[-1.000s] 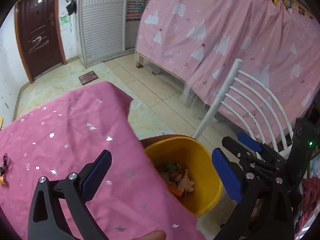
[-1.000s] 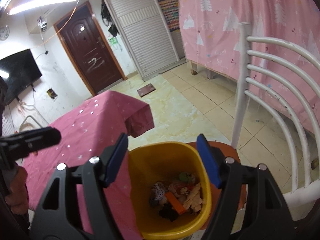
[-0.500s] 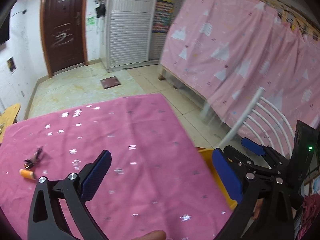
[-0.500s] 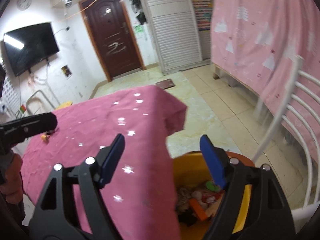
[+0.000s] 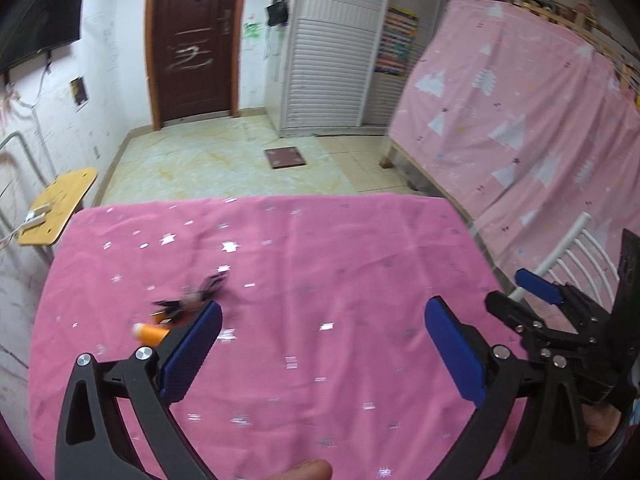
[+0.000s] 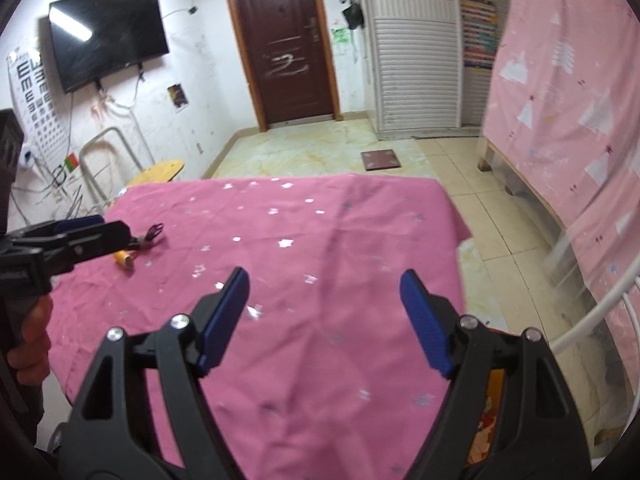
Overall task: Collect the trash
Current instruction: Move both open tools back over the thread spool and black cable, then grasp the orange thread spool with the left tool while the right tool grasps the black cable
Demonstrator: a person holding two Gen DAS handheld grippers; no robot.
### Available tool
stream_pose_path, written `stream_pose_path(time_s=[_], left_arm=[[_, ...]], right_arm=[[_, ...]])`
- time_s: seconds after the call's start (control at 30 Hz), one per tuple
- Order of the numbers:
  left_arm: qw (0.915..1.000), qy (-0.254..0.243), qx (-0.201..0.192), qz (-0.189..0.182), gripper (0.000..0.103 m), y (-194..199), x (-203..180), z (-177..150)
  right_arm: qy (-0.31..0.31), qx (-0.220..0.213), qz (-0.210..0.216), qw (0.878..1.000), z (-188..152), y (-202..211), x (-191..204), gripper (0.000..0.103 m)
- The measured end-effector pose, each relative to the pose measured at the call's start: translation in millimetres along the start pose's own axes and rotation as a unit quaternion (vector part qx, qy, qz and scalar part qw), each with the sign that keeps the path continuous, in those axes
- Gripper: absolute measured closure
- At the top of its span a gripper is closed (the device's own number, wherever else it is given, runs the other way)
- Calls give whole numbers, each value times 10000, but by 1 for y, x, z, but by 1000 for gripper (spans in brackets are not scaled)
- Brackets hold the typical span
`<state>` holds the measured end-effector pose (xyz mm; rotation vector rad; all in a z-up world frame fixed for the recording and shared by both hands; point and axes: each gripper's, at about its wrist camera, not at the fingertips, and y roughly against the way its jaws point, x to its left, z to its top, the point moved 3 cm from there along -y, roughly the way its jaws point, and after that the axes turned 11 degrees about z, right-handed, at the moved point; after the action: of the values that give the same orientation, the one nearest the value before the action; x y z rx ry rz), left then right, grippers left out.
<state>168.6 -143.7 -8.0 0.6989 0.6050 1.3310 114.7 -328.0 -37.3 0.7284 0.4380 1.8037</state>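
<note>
A small orange piece of trash [image 5: 150, 332] and a dark stringy scrap [image 5: 200, 294] lie on the pink starred tablecloth [image 5: 320, 264], just ahead of my left gripper's left finger. My left gripper [image 5: 322, 340] is open and empty above the cloth. In the right wrist view the same orange piece [image 6: 124, 260] and dark scrap [image 6: 154, 234] lie at the table's left, next to the left gripper [image 6: 86, 236]. My right gripper [image 6: 324, 316] is open and empty over the table's right half. The yellow bin [image 6: 490, 412] shows only as a sliver behind the right finger.
A white metal chair [image 5: 576, 252] stands at the table's right. A pink curtain [image 5: 520, 112] covers the bed frame on the right. A wooden stool [image 5: 56, 204] stands left of the table. A door [image 5: 192, 36], a TV [image 6: 108, 32] and a floor mat [image 5: 286, 157] lie beyond.
Both grippers have swung left and up from the yellow bin to the table. The bin has dropped almost out of view; the trash on the cloth has come close to the left gripper.
</note>
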Motion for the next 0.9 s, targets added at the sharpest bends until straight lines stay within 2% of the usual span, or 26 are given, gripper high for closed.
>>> stream_pose_path(time_s=[0.3, 0.43, 0.7, 0.9], left_arm=[[9994, 259, 94, 200, 9, -15, 67, -12], [9992, 321, 143, 215, 9, -21, 87, -16], [9990, 270, 322, 173, 9, -47, 102, -25], [9989, 260, 312, 220, 10, -58, 106, -28]], right_arm=[[389, 332, 202, 9985, 7, -41, 50, 26], [488, 424, 249, 9976, 9, -55, 65, 22], [599, 577, 248, 9962, 13, -76, 83, 22], [636, 629, 248, 9957, 18, -88, 91, 22]])
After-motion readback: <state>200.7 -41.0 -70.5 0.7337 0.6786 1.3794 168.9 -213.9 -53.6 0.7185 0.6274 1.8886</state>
